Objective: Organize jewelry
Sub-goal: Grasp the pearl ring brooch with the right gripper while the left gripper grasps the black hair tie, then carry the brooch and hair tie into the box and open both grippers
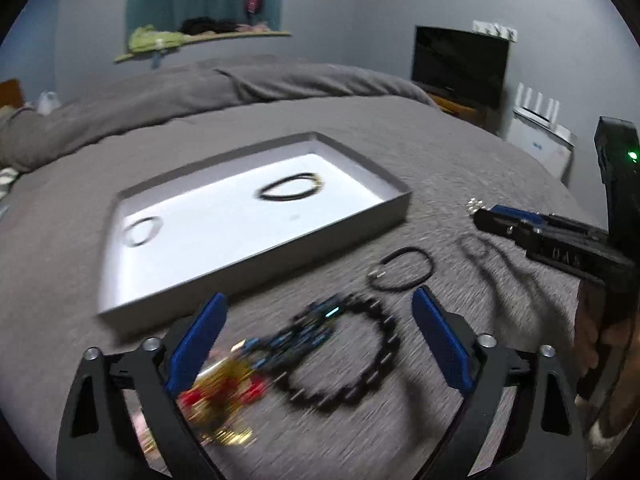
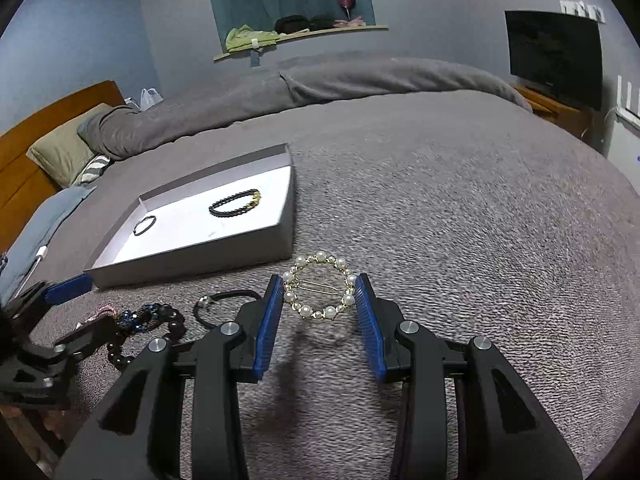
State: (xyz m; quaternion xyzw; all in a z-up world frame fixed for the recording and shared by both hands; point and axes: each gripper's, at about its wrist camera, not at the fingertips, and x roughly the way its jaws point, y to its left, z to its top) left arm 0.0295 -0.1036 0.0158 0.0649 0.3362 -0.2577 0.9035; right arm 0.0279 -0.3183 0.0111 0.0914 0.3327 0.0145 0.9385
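Note:
A shallow grey box (image 1: 394, 210) (image 2: 285, 236) with a white floor lies on the bed. In it are a black bead bracelet (image 1: 290, 187) (image 2: 235, 202) and a small dark ring band (image 1: 141, 231) (image 2: 145, 225). My left gripper (image 1: 318, 312) is open above a dark bead bracelet (image 1: 360, 364), a blue beaded piece (image 1: 308, 332) and gold-and-red jewelry (image 1: 220, 396). A thin black cord bracelet (image 1: 402, 268) (image 2: 218, 304) lies beyond. My right gripper (image 2: 318, 280) is shut on a round pearl hair clip (image 2: 318, 286), held a little above the blanket.
Everything lies on a grey blanket (image 2: 460, 220). A folded duvet (image 2: 320, 80) and pillows (image 2: 60, 148) are at the back left. A black screen (image 2: 556, 56) stands on a wooden unit at the right. A wall niche with clothes (image 2: 292, 24) is behind.

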